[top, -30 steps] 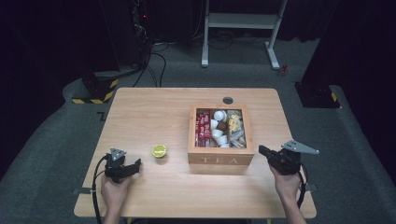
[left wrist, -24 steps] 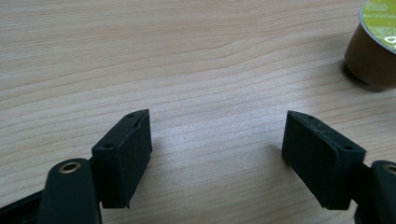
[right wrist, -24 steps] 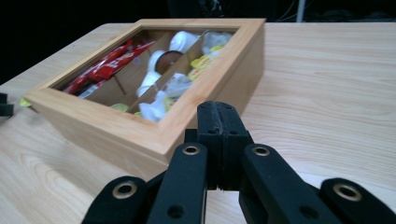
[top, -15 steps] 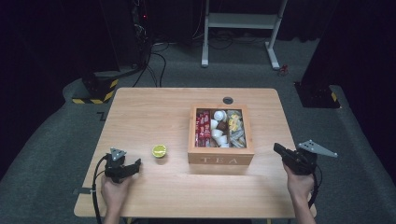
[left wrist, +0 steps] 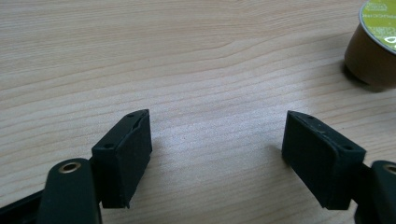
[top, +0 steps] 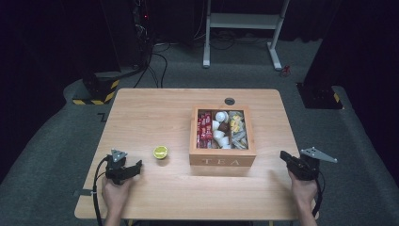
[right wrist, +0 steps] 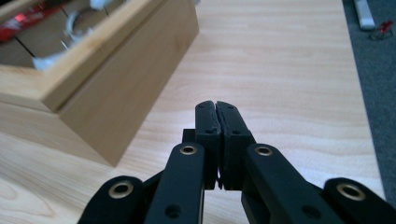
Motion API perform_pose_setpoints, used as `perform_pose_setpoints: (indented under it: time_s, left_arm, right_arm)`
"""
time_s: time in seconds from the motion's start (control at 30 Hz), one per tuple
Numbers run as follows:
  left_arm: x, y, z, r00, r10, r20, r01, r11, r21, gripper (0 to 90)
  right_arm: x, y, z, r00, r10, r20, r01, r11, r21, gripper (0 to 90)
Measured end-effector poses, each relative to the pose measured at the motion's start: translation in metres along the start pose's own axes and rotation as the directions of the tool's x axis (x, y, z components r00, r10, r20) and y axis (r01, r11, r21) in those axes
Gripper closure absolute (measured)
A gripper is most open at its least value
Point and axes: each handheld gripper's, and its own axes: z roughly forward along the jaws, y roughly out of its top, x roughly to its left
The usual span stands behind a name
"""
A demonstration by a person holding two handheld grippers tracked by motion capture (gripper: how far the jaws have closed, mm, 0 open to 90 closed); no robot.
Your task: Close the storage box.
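A wooden tea box [top: 223, 156] stands on the table right of centre, with red packets, white pods and yellow sachets in its compartments. A brown pod with a green lid [top: 160, 152] sits left of the box, and its side [left wrist: 373, 44] appears at the top right of the left gripper view. My left gripper [top: 133, 168] rests near the front left of the table, open, with bare wood between its pads [left wrist: 126, 156]. My right gripper [top: 285, 157] is at the table's front right, past the box's corner [right wrist: 112, 93], shut with nothing in it [right wrist: 217, 109].
The table [top: 155, 113] has a round cable hole [top: 229, 100] behind the box. Its right edge [right wrist: 359, 93] runs close beside my right gripper. Grey carpet surrounds the table. A white stand [top: 242, 21] and black equipment with hazard stripes [top: 96, 89] are beyond it.
My right gripper has moved to the right and lower, away from the box's front right corner toward the table's right edge. The left gripper has stayed still.
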Motion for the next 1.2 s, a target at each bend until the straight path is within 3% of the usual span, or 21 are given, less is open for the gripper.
perform_pose_setpoints:
  time_s: [0.4,0.97,1.2]
  left_arm:
    - [0.0,0.0,0.0,1.0,0.001,0.0,-0.001,1.0,0.0,24.5]
    - [0.0,0.0,0.0,1.0,0.0,0.0,0.0,1.0,0.0,24.5]
    - [0.0,0.0,0.0,1.0,0.0,0.0,0.0,1.0,0.0,24.5]
  right_arm:
    - [0.003,-0.015,0.023,0.9972,-0.046,0.059,0.039,0.993,0.112,85.2]
    - [0.013,-0.02,0.046,0.9932,-0.082,0.082,0.068,0.984,0.162,72.6]
    - [0.02,-0.02,0.049,0.9868,-0.132,0.094,0.115,0.979,0.169,60.9]
